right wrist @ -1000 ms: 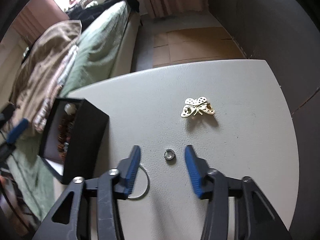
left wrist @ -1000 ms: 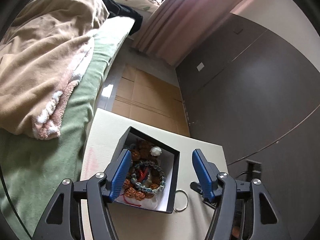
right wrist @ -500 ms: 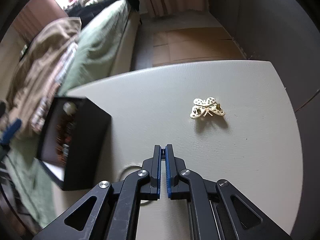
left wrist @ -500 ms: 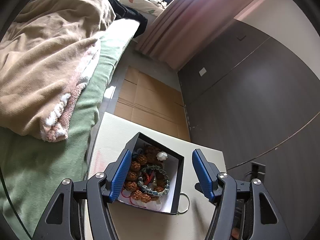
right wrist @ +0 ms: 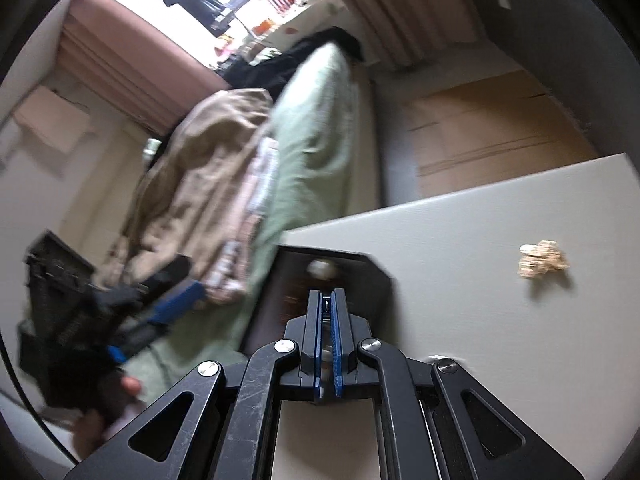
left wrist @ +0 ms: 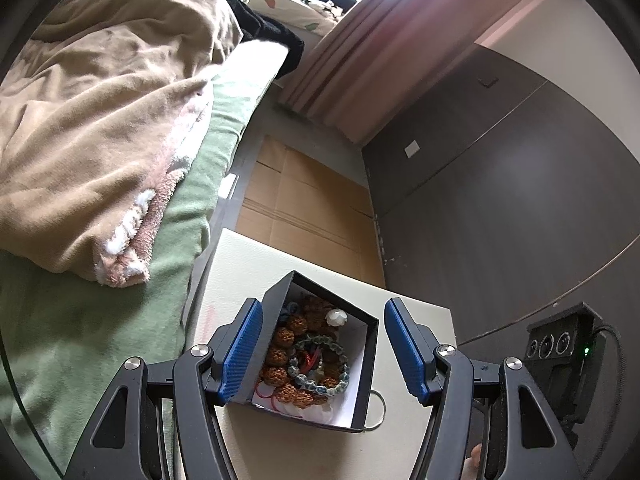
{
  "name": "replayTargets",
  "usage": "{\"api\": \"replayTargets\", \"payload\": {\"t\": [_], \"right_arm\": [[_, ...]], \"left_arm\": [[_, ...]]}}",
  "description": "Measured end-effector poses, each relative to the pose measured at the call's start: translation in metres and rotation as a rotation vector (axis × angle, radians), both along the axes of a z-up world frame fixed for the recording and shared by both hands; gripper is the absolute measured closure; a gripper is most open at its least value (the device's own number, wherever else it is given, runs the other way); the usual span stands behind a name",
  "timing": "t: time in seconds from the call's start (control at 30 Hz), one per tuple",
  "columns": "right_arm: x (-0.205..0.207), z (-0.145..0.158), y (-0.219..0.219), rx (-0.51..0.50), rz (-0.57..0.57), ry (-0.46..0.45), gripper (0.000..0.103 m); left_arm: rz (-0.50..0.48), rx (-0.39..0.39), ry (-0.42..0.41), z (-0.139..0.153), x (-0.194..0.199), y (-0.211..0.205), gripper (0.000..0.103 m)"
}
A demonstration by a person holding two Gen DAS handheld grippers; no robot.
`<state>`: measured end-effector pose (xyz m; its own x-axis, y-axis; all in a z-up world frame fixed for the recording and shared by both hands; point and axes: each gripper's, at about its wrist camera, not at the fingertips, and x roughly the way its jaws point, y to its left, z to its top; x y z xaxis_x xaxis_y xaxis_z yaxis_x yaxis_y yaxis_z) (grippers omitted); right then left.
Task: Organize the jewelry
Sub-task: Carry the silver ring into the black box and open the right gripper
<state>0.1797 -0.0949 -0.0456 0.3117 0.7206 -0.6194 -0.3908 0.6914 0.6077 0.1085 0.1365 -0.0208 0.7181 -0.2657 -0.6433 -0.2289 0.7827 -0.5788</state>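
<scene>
Since a second ago the right gripper (right wrist: pixel 327 304) has closed on a small ring (right wrist: pixel 327 303), barely visible between its ribbed blue pads, and lifted toward the box (left wrist: pixel 366 364). Left gripper (left wrist: pixel 323 346) stands open, straddling that black cardboard box without holding it; knobbly brown beads (left wrist: pixel 286 334) fill it. Only the right view shows the gold butterfly brooch (right wrist: pixel 542 258) on the pale table (right wrist: pixel 460 280); only the left shows a wire hoop (left wrist: pixel 378 404) beside the box.

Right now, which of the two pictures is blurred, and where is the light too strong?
Left wrist view: sharp, the black box and its beads clear; the window at the top is washed out. Right wrist view: smeared by motion, so the gold butterfly brooch and the box look soft; only the right tool stays crisp; the window glares too.
</scene>
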Motion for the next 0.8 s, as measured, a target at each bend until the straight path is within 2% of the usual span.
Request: {"api": "replayTargets", "payload": {"t": [0.03,0.07,0.13,0.27,0.43,0.7,0.8], "right_arm": [[0.001,-0.002,0.006,0.027,0.027,0.017,0.086],[0.0,-0.003,0.01,0.033,0.038,0.023,0.064],[-0.002,-0.004,0.013,0.021,0.027,0.014,0.039],[-0.001,-0.008,0.009,0.011,0.003,0.03,0.039],[0.001,-0.007,-0.018,-0.04,-0.052,0.037,0.039],[-0.006,-0.003,-0.066,-0.103,-0.134,0.039,0.038],[-0.01,-0.001,-0.083,-0.123,-0.161,0.035,0.019]], "left_arm": [[0.0,0.0,0.0,0.0,0.0,0.0,0.039],[0.001,0.001,0.0,0.0,0.0,0.0,0.039],[0.001,0.005,0.005,-0.001,0.0,0.0,0.039],[0.004,0.004,0.012,-0.003,0.0,-0.001,0.039],[-0.018,0.014,0.014,-0.003,0.001,-0.012,0.039],[-0.086,0.074,0.027,-0.005,-0.001,-0.051,0.039],[-0.119,0.111,0.028,-0.005,-0.005,-0.072,0.039]]}}
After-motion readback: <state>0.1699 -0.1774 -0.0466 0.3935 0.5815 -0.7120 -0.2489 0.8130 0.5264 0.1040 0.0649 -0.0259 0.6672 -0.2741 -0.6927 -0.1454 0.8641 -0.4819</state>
